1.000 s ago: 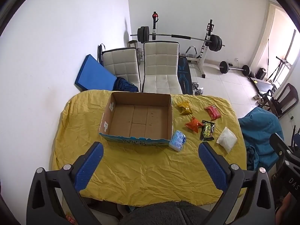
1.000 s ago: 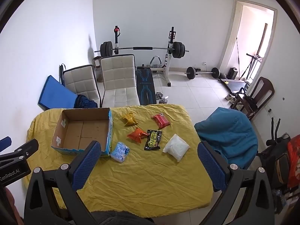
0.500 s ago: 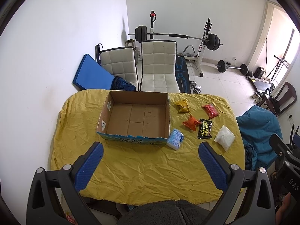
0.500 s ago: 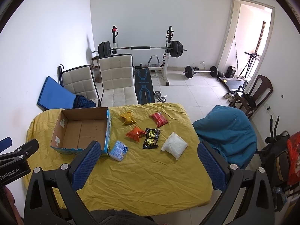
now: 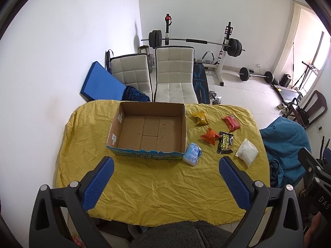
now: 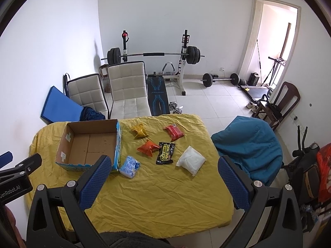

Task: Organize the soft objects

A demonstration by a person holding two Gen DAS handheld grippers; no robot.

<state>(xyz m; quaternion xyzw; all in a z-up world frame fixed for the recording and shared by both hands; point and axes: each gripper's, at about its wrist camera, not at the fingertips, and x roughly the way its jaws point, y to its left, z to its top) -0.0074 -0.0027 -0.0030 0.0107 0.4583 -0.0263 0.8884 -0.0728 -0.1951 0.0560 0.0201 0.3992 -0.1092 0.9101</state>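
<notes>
In a white-walled room with a pale tiled floor:
Room: a barbell rack (image 5: 194, 41) at the far wall, two cream chairs (image 5: 174, 74) behind the tabletop, a blue mat (image 5: 101, 82) leaning on the left wall.
Tabletop (image 5: 165, 186): covered by a wrinkled yellow cloth, near half bare.
Teal-draped chair (image 6: 248, 144): just beside the tabletop's right edge.
Cardboard box (image 5: 149, 132): open, nothing inside, on the far left part of the cloth.
Soft packets: all on the cloth right of the box; white pouch (image 5: 247, 152) farthest right, black packet (image 5: 225, 142), light-blue pack (image 5: 192, 154) touching the box's near right corner, red packet (image 5: 231, 123), orange packet (image 5: 210, 135), yellow packet (image 5: 199, 118).
Left hand-held gripper (image 5: 165, 184): released, fingers wide apart above the near cloth, grasping nothing.
Right hand-held gripper (image 6: 163, 183): released likewise, well short of the packets; its left finger (image 6: 94, 181) hides the box's near corner.
</notes>
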